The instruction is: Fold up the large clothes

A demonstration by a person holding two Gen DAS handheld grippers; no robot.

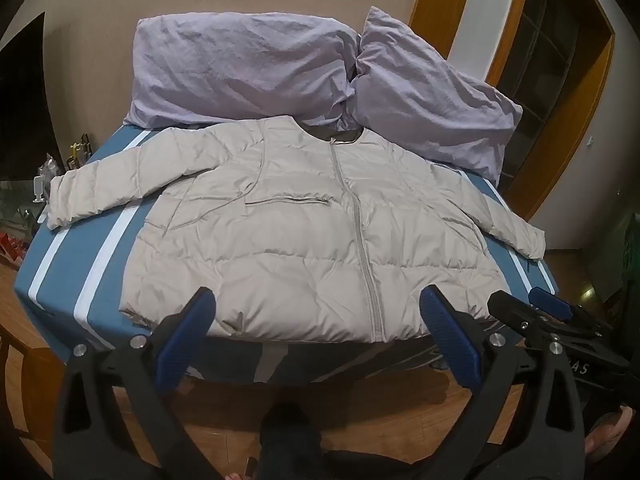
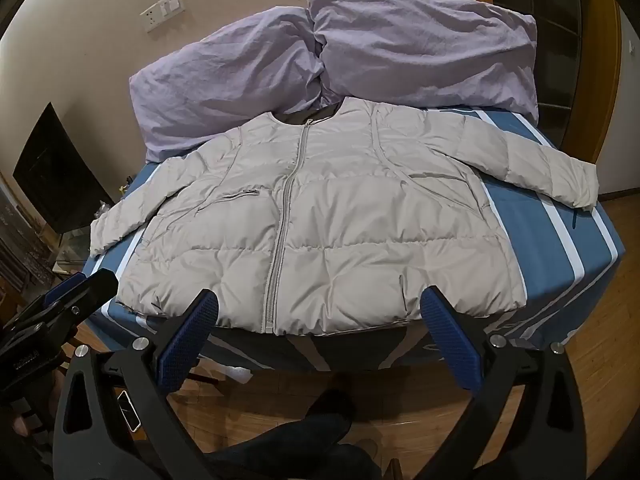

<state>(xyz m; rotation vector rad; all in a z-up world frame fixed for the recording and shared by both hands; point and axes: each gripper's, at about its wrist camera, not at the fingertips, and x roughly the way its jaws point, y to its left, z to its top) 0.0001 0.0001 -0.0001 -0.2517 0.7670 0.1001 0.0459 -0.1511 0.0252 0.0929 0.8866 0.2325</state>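
jacket lay zipped, sleeves spread, hem at bed edge for folding; left gripper and right gripper hovered apart, empty, short of hem.

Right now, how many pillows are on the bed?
2. One purple pillow lies at the head of the bed behind the jacket's left shoulder; the second pillow leans beside it behind the right shoulder. None appears hidden.

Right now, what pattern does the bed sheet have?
The bed sheet is blue with white stripes, clearest in the right wrist view.
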